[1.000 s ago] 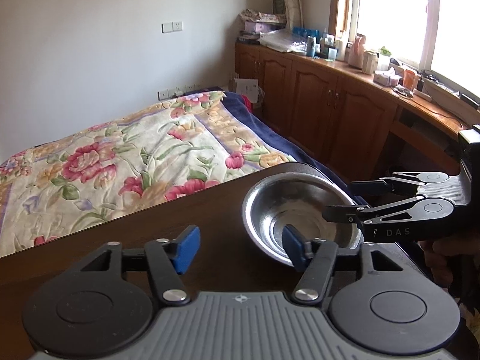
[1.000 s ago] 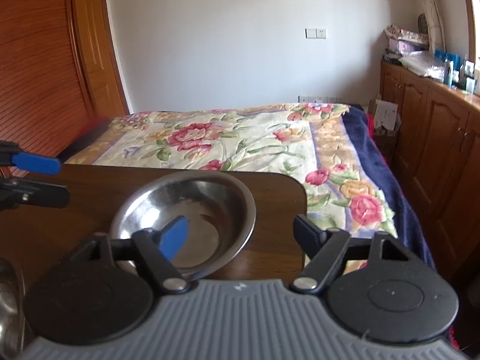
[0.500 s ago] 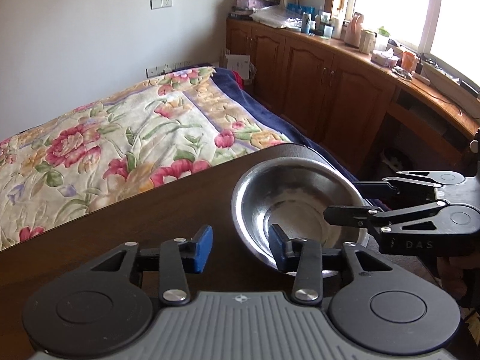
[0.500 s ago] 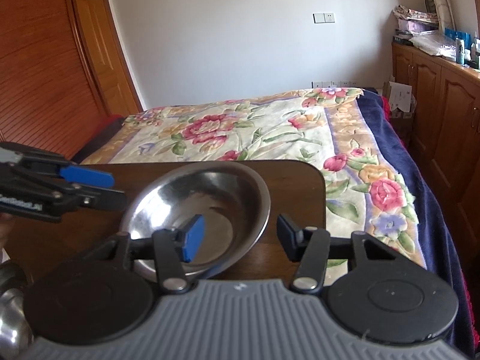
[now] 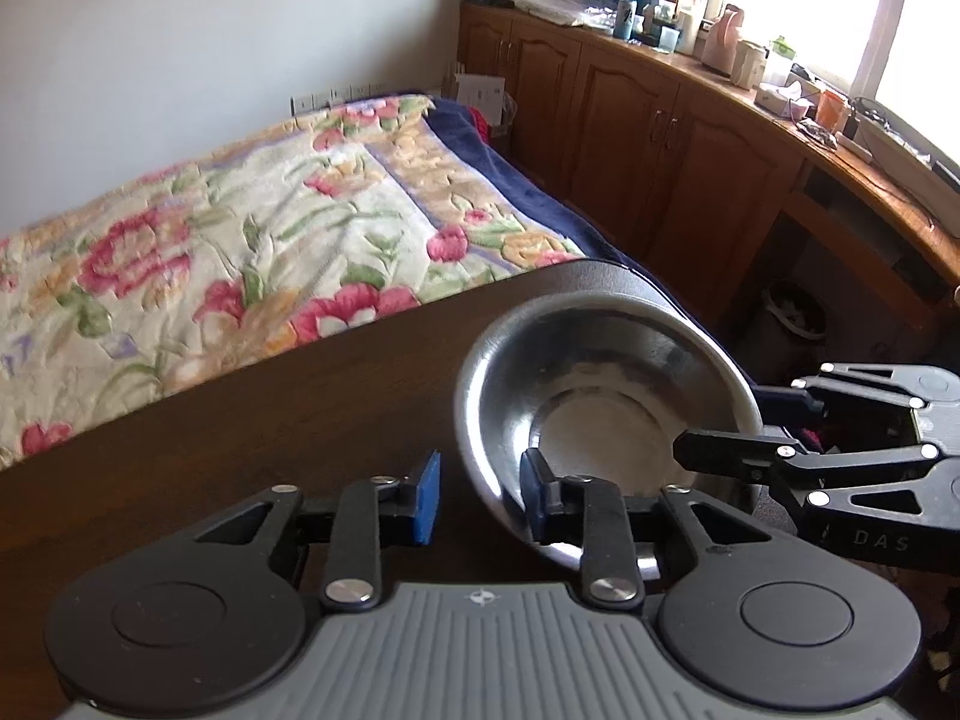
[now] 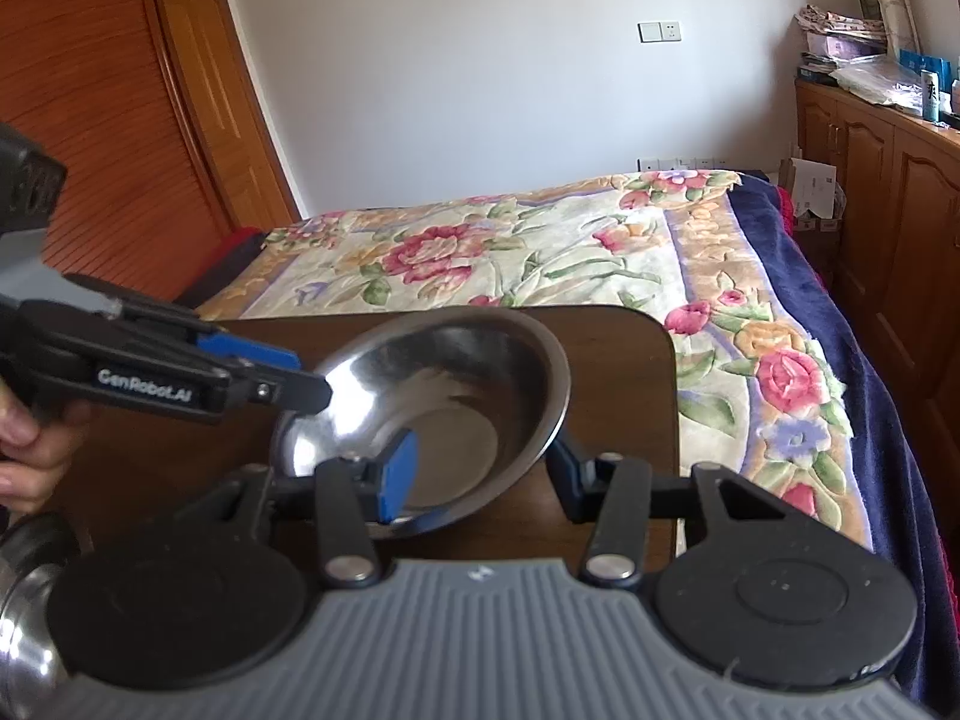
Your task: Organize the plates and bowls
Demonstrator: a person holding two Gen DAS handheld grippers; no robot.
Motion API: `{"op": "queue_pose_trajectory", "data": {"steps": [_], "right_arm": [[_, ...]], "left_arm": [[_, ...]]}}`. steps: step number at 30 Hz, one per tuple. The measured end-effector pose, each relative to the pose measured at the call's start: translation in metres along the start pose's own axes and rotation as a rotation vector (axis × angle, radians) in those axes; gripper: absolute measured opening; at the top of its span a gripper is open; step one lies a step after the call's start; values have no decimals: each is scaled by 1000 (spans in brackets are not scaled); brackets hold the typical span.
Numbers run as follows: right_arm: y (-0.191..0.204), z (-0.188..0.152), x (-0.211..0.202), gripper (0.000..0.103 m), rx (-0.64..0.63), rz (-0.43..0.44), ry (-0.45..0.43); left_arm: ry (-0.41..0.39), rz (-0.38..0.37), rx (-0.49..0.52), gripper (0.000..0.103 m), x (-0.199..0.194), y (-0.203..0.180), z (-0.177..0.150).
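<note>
Steel bowl (image 5: 600, 402) near table (image 5: 270, 420) far right corner, tilted. Left hand-held gripper (image 5: 480, 495) straddles its near-left rim, right hand-held gripper (image 6: 480, 468) its near-right rim; both half-narrowed, jaws just closing, pads not yet seen pressing. Round bowl, no long axis

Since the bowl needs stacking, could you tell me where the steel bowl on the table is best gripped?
Take the steel bowl by its thin flared rim, one finger inside and one outside, from its near side, angled down over the table. It sits open side up; its rounded body offers no flat faces.
</note>
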State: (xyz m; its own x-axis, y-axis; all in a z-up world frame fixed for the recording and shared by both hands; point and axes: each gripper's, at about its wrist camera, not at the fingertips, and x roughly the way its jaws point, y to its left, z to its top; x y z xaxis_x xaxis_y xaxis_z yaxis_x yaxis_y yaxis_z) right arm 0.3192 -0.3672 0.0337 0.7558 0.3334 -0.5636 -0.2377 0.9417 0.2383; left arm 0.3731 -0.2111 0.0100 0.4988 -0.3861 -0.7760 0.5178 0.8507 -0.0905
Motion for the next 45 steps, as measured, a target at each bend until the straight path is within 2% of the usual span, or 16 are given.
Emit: {"op": "queue_pose_trajectory", "data": {"steps": [2, 5, 12, 18, 30, 45], "right_arm": [[0, -1, 1, 42, -1, -1, 1], [0, -2, 2, 28, 6, 0, 2], [-5, -3, 0, 18, 37, 3, -24], [-1, 1, -11, 18, 52, 13, -54], [33, 19, -55, 18, -4, 9, -130], [89, 27, -108, 18, -92, 7, -214]], "left_arm": [[20, -19, -36, 46, 4, 4, 1], [20, -36, -59, 44, 2, 6, -1], [-19, -50, -59, 43, -22, 2, -2], [-84, -40, -27, 43, -54, -5, -4], [-199, -33, 0, 43, -130, -9, -15], [-314, -5, 31, 43, -220, -17, -60]]}}
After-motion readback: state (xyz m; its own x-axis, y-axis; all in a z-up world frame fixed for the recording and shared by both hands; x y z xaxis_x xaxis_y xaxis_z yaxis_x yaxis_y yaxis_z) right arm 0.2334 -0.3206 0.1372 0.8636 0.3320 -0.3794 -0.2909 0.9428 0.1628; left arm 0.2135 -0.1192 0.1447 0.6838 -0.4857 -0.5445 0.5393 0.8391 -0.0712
